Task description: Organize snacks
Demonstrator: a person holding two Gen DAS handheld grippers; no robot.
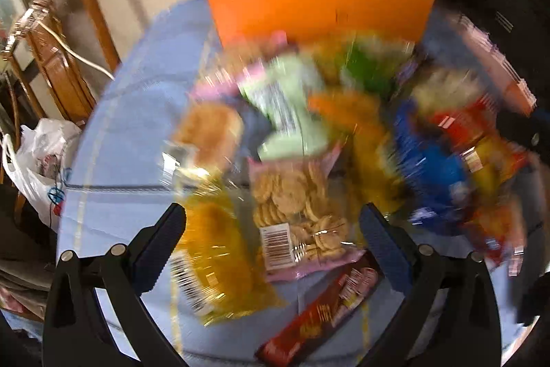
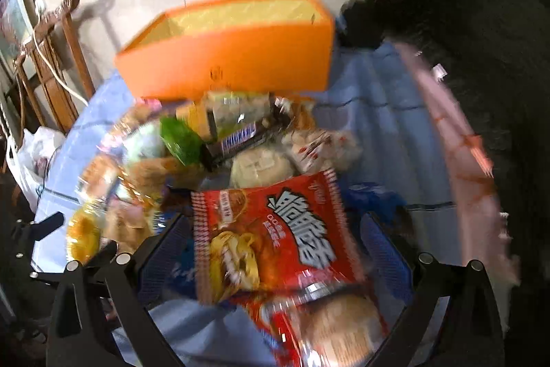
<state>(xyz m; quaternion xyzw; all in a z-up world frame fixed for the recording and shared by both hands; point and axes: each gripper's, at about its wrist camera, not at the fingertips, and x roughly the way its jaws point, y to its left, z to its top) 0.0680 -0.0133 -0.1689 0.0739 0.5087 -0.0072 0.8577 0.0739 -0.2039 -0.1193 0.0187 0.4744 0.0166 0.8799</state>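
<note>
A pile of snack packets lies on a blue cloth before an orange box. In the left wrist view my left gripper is open above a clear bag of round crackers, with a yellow packet and a dark red bar beside it. In the right wrist view my right gripper is open around a red noodle packet, fingers apart from it. The orange box stands open behind. A Snickers bar lies further back. Both views are blurred.
A wooden chair and a white plastic bag stand left of the table. A pink packet lies along the right edge. The left gripper's finger shows at the left. A bun packet lies near the front.
</note>
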